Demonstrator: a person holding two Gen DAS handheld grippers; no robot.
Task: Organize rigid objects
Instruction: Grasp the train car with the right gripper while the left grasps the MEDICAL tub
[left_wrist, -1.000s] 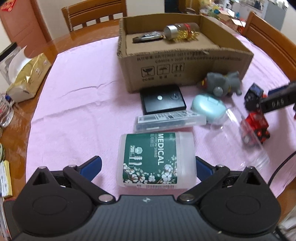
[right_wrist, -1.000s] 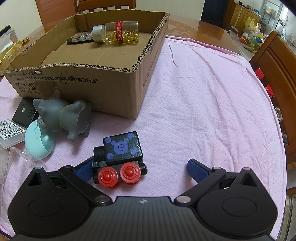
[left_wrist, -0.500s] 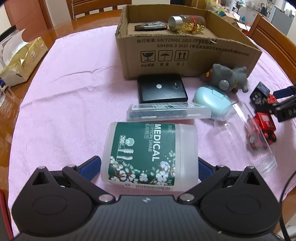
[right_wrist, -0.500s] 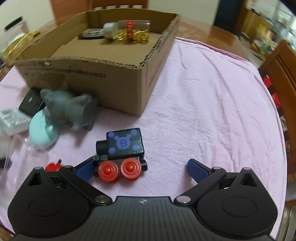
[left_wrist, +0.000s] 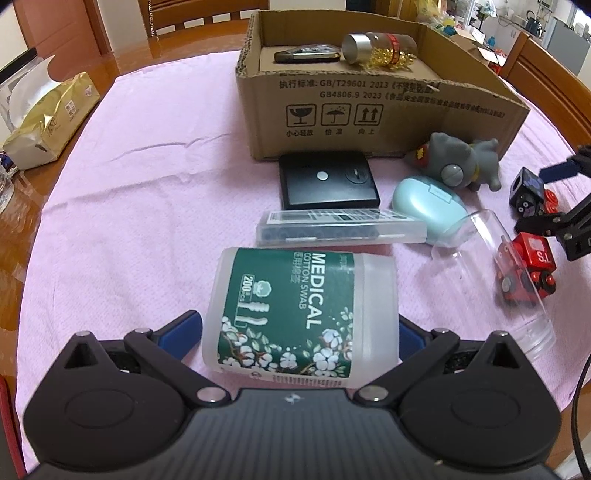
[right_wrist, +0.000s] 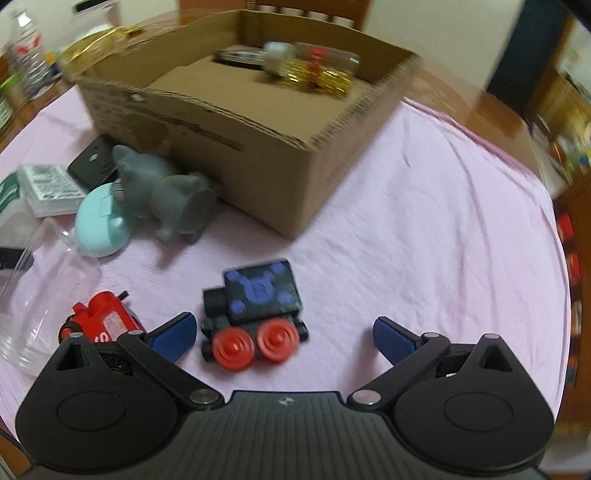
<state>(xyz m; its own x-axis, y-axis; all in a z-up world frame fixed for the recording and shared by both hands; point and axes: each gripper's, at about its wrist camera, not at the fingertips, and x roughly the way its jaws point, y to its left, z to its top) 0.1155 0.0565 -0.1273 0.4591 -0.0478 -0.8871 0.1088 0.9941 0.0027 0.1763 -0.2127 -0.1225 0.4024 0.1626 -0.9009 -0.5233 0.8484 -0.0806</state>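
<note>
A white cotton swab jar (left_wrist: 303, 306) with a green label lies on its side on the pink cloth. My left gripper (left_wrist: 299, 328) stands open around it, one blue finger at each side; whether they touch it I cannot tell. My right gripper (right_wrist: 284, 332) is open over a black toy train car (right_wrist: 258, 295) with red wheels, which sits close to the left finger. A red toy train (right_wrist: 107, 317) lies just left of that finger. The cardboard box (left_wrist: 369, 107) holds a capsule bottle (left_wrist: 380, 48) and a key fob (left_wrist: 306, 55).
Before the box lie a black square device (left_wrist: 325, 181), a clear flat case (left_wrist: 340, 229), a mint case (left_wrist: 424, 203) and a grey toy animal (left_wrist: 458, 162). A clear plastic tube (left_wrist: 491, 280) lies by the red train. A gold tissue pack (left_wrist: 48, 118) sits far left. Wooden chairs ring the table.
My left gripper has moved forward, so the jar sits deeper between its fingers. The right gripper has swung, the black train car now sits more centred, and the red train has come into view.
</note>
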